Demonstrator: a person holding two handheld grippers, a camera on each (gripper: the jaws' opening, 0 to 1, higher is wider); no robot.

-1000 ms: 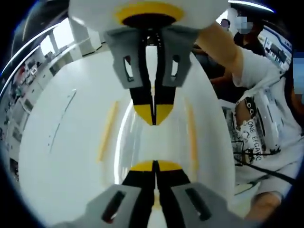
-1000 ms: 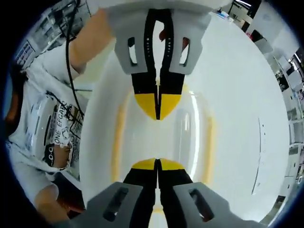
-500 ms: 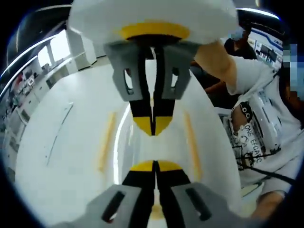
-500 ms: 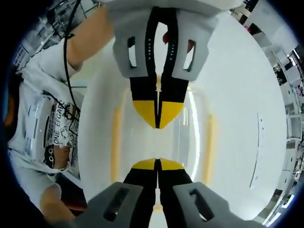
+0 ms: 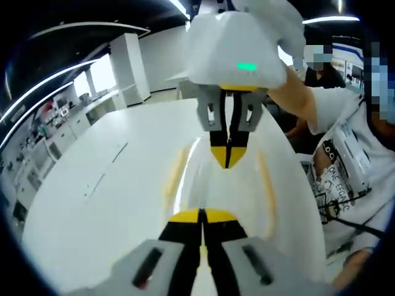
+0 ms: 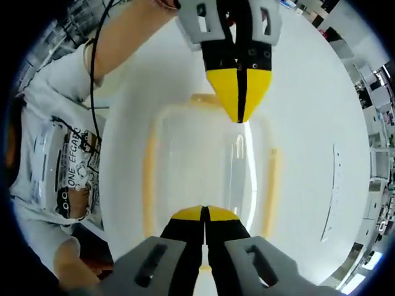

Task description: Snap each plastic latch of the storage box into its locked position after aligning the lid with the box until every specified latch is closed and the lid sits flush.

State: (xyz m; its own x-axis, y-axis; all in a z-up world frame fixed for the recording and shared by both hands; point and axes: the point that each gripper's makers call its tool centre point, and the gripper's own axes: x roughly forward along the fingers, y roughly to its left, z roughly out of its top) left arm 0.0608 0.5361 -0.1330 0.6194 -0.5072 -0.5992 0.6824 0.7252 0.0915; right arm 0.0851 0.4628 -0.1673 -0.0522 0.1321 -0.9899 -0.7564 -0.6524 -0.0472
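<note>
I am looking down on the storage box (image 6: 207, 163), which is lying on the white table (image 6: 308, 92) between my grippers. My right gripper (image 6: 204, 213) is holding its jaws pressed together, empty, and so is my left gripper (image 6: 239, 111) opposite. The clear lid (image 5: 222, 185) is glaring; its yellow latches (image 6: 148, 169) are probably down, though blurred.

Large white round-edged table (image 5: 92, 203) underneath, thin dark seam line (image 5: 105, 169) across top. Person in white printed t-shirt (image 5: 345, 179) at table edge, black cable (image 6: 92, 68) running over shirt. White square pillar (image 5: 129, 68) behind table. Bright windows (image 5: 102, 74) and cluttered shelving (image 5: 37, 126) along far wall. Ceiling light strips (image 5: 74, 28) overhead.
</note>
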